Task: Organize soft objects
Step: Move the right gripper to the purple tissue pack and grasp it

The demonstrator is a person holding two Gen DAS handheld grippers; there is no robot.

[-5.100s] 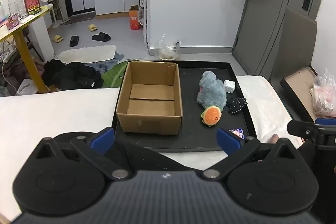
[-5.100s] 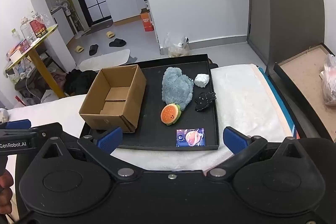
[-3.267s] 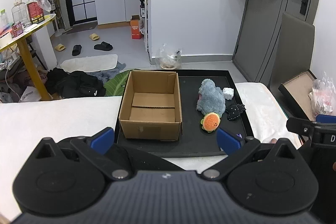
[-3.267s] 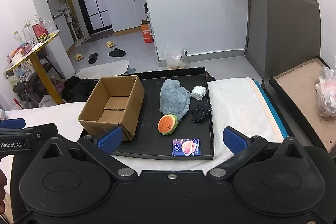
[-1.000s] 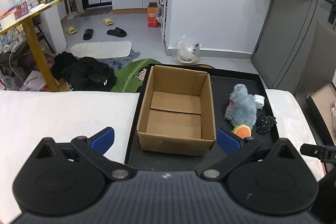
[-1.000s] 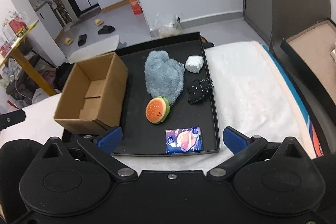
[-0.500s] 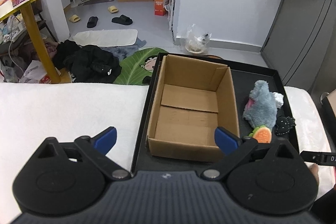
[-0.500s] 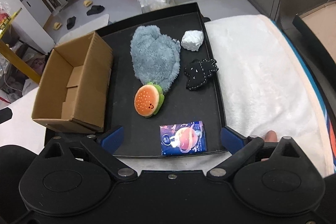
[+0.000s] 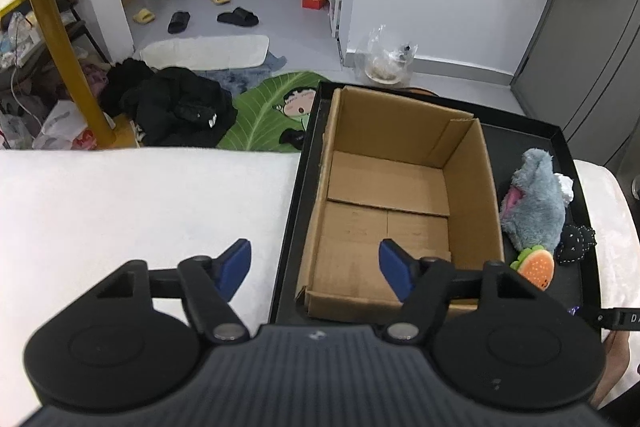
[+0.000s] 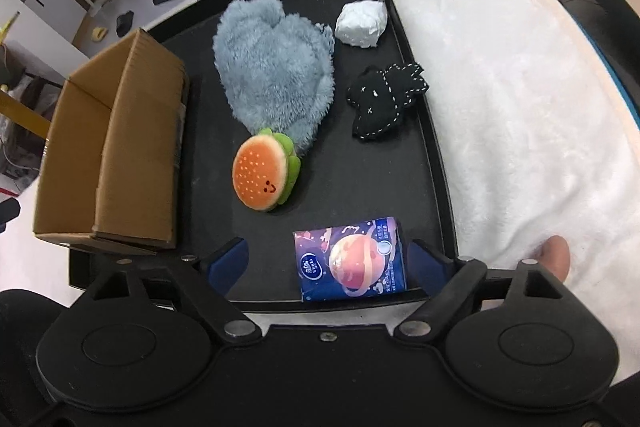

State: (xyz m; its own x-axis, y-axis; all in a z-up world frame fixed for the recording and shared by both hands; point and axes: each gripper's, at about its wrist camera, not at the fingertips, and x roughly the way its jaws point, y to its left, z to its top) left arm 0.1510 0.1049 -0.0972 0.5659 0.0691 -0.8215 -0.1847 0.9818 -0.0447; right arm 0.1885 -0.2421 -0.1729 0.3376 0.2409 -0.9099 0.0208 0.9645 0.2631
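Note:
An empty open cardboard box (image 9: 400, 187) (image 10: 116, 147) stands on the left of a black tray (image 10: 360, 183) (image 9: 520, 143). Right of it lie a grey-blue plush (image 10: 276, 67) (image 9: 536, 203), a burger plush (image 10: 264, 175) (image 9: 534, 267), a black stitched plush (image 10: 384, 99) (image 9: 576, 243), a white wad (image 10: 362, 23) and a tissue pack (image 10: 352, 263). My right gripper (image 10: 328, 263) is open, its jaws on either side of the tissue pack. My left gripper (image 9: 314, 267) is open and empty over the box's near left corner.
The tray rests on a white fluffy cover (image 10: 520, 107) (image 9: 140, 207). Beyond its far edge the floor holds black clothes (image 9: 172, 107), a leaf mat (image 9: 272, 111), slippers (image 9: 236, 17) and a yellow table (image 9: 60, 27). A thumb (image 10: 554, 259) shows beside the right gripper.
Both grippers moved forward and down toward the tray. The right came over the tissue pack; the left swung left over the box's near corner and narrowed somewhat.

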